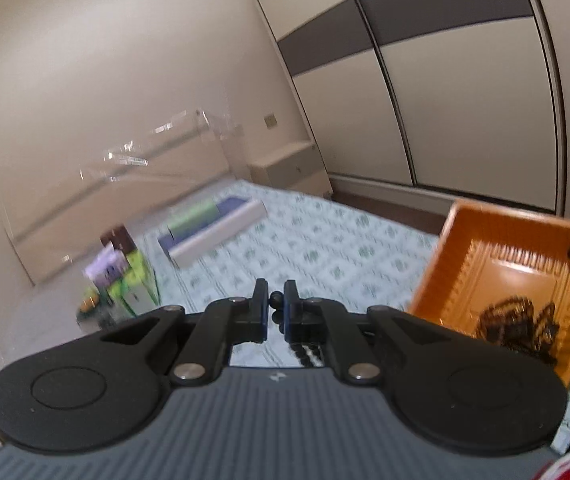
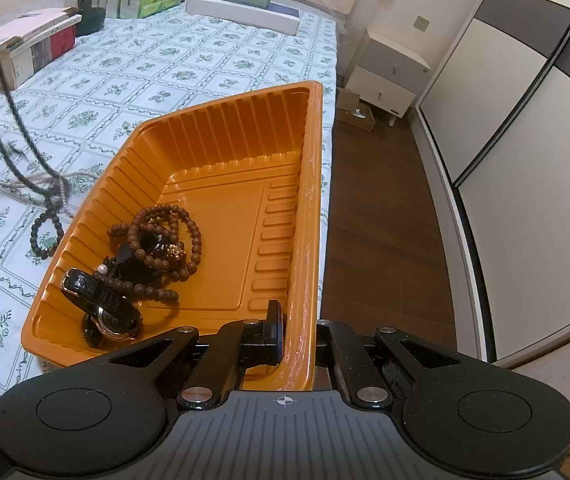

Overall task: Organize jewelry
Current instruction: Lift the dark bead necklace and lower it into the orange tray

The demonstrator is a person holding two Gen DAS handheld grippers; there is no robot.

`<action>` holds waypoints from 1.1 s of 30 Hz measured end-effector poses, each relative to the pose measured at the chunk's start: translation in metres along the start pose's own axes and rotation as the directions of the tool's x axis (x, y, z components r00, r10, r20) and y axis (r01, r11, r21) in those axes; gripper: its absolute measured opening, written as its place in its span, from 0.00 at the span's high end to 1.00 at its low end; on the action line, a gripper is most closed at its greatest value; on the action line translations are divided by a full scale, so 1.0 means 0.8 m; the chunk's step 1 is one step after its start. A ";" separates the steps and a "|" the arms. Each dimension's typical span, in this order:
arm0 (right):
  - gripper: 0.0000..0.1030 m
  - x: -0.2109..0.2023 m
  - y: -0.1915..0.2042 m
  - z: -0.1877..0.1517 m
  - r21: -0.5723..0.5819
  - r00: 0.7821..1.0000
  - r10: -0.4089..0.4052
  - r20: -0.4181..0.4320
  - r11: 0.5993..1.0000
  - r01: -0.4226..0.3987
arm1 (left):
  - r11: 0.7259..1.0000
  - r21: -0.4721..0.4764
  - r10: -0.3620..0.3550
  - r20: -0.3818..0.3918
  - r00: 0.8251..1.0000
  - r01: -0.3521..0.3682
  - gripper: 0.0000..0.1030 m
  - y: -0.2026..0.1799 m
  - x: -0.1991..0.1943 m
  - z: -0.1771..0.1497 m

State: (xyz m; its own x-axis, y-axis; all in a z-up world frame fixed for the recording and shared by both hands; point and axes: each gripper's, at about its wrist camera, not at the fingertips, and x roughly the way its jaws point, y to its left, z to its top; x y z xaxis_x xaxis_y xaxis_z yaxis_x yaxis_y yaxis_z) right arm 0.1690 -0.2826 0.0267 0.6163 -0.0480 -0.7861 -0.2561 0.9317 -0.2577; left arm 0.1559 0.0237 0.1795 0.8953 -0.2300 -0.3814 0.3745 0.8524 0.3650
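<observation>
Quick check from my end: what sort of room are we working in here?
Most likely a bedroom at home: a bed under a floral-patterned sheet, a sliding-door wardrobe along the wall, and a small white nightstand beside the bed.

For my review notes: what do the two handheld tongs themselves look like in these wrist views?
Both match. The left tongs and right tongs have a grey ribbed body, two round black plastic lobes with inset discs, black linkage arms joined by silver rivets, and flat black fingers with a bluish inner edge. A small white crosshair mark sits at the middle of each body's front edge. No cables, sleeves or hands show.
</observation>
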 end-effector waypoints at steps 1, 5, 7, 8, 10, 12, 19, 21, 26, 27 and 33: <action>0.96 0.000 0.000 0.000 0.000 1.000 0.000 0.000 1.000 0.000 | 1.000 0.005 0.001 0.011 1.000 -0.001 0.94 0.003 -0.002 0.007; 0.96 0.000 0.000 0.000 0.000 1.000 0.000 0.000 1.000 0.000 | 1.000 0.025 0.004 0.053 0.999 -0.006 0.94 0.010 -0.012 0.029; 0.96 0.000 0.000 0.000 -0.001 1.000 -0.001 -0.001 1.000 0.001 | 1.000 0.026 0.006 0.071 0.997 -0.008 0.94 0.014 -0.016 0.038; 0.96 0.000 0.000 0.000 -0.001 1.000 -0.001 -0.001 1.000 0.001 | 1.000 0.029 0.008 0.078 0.997 -0.010 0.94 0.017 -0.018 0.043; 0.96 0.000 0.000 0.000 -0.001 1.000 -0.001 0.000 1.000 0.001 | 0.999 0.039 0.012 0.090 0.996 -0.016 0.94 0.020 -0.019 0.053; 0.96 0.000 0.000 0.000 -0.001 1.000 -0.001 -0.001 1.000 0.001 | 0.999 0.049 0.008 0.098 0.995 -0.012 0.94 0.020 -0.020 0.061; 0.96 0.000 0.000 0.000 0.000 1.000 -0.001 -0.001 1.000 0.001 | 0.996 0.092 -0.017 0.129 0.991 0.005 0.94 0.016 -0.016 0.090; 0.96 -0.001 0.000 0.000 -0.001 1.000 -0.002 0.000 1.000 0.002 | 0.995 0.098 -0.024 0.141 0.990 0.010 0.94 0.015 -0.014 0.101; 0.96 0.000 0.000 0.000 -0.001 1.000 -0.002 0.000 1.000 0.002 | 0.995 0.095 -0.045 0.173 0.984 0.029 0.94 0.014 -0.012 0.129; 0.96 0.000 0.000 0.000 -0.002 1.000 -0.002 0.000 1.000 0.002 | 0.995 0.097 -0.049 0.182 0.982 0.032 0.94 0.012 -0.011 0.135; 0.96 0.000 -0.001 0.000 -0.003 1.000 -0.002 -0.001 1.000 0.002 | 0.993 0.105 -0.072 0.242 0.968 0.048 0.94 -0.001 -0.012 0.175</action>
State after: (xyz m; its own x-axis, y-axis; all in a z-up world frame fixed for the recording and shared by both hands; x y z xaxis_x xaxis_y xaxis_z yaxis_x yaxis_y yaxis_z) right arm 0.1691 -0.2832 0.0264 0.6164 -0.0500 -0.7859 -0.2570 0.9305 -0.2608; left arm 0.1811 -0.0402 0.3015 0.8977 -0.3976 -0.1901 0.4401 0.7862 0.4338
